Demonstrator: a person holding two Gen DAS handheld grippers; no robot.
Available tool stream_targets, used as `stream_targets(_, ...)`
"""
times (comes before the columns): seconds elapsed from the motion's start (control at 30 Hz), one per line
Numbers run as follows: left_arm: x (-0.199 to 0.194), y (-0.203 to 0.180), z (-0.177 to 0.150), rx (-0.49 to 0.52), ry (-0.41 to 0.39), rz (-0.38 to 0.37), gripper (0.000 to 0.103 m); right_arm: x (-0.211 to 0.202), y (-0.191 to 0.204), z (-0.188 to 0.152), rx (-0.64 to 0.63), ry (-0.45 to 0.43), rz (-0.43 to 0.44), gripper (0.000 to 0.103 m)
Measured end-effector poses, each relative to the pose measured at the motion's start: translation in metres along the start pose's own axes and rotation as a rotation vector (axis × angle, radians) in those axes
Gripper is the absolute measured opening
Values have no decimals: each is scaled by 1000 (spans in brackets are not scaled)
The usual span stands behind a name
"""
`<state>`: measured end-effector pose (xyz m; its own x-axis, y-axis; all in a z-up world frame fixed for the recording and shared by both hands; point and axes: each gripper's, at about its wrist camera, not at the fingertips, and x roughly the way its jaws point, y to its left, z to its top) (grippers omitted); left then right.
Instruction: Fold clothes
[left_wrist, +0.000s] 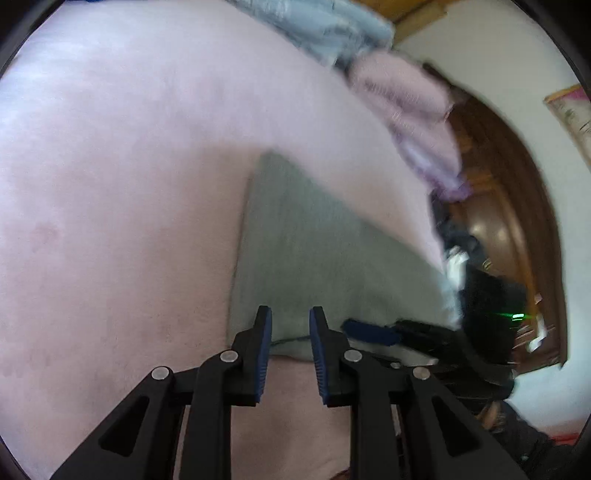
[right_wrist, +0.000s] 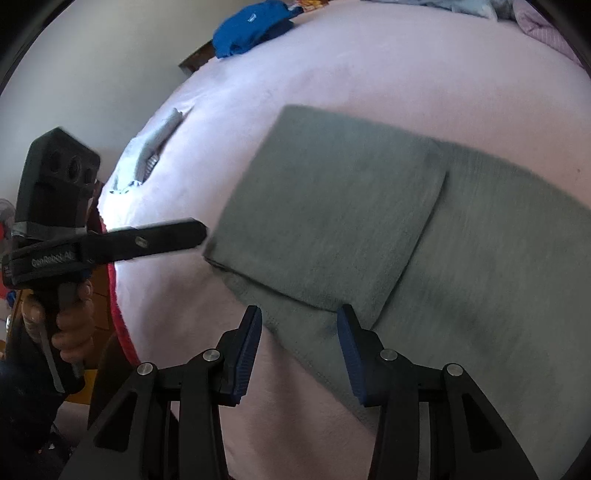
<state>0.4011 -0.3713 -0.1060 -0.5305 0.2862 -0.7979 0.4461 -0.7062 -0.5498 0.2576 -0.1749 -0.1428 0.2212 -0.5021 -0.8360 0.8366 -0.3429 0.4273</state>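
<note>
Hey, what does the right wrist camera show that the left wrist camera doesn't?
Only the right wrist view shows the blue garment at the far edge, the grey cloth's folded-over flap, and the left gripper from the side in a hand. Only the left wrist view shows the lilac clothes pile and a dark wooden door. Both show the grey cloth on the pale pink bedcover and open jaws.

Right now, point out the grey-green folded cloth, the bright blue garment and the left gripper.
grey-green folded cloth (right_wrist: 332, 206), right wrist view, folded top layer.
bright blue garment (right_wrist: 251, 31), right wrist view, its middle.
left gripper (left_wrist: 290, 325), left wrist view, between fingertips.
</note>
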Motion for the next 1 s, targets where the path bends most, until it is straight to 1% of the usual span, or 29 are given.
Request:
stream_targets(0.1,-4,3,7,-14,2,-21,18,-8,8,-1,-32,-1,-34,44)
stream_targets(0.23,-28,8,18,-9,-55,-47,19,-29,37,-8,-142,-80,-71,45)
stream_targets(0.3,-31,16,27,-36,-74,-57,25,-30,58,-8,-214,-106,-115,53)
stream_targets(0.37,-33,26,38,-83,-69,-57,30,-22,80,-6,-290,-126,-177,54)
stream_targets(0.43,-19,24,56,-107,-54,-79,30,-11,93,-5,-342,-122,-222,55)
stream_targets(0.47,-17,28,61,-114,-46,-91,31,-3,99,-6,-375,-110,-264,55)
stream_targets(0.63,14,45,87,-152,9,-123,32,24,121,-5,-494,-105,-421,55)
stream_targets(0.67,19,50,91,-161,22,-131,32,30,126,-5,-522,-107,-455,56)
stream_targets(0.73,27,56,97,-172,42,-152,32,38,133,-5,-555,-116,-497,62)
stream_targets(0.77,31,57,99,-173,49,-166,32,42,135,-5,-564,-113,-503,67)
stream_targets(0.8,34,58,102,-173,55,-182,34,47,137,-5,-572,-108,-508,71)
stream_targets(0.93,45,61,112,-188,79,-249,36,66,144,-5,-604,-90,-526,72)
stream_targets(1.0,52,58,116,-183,102,-274,37,68,143,-3,-608,-93,-535,74)
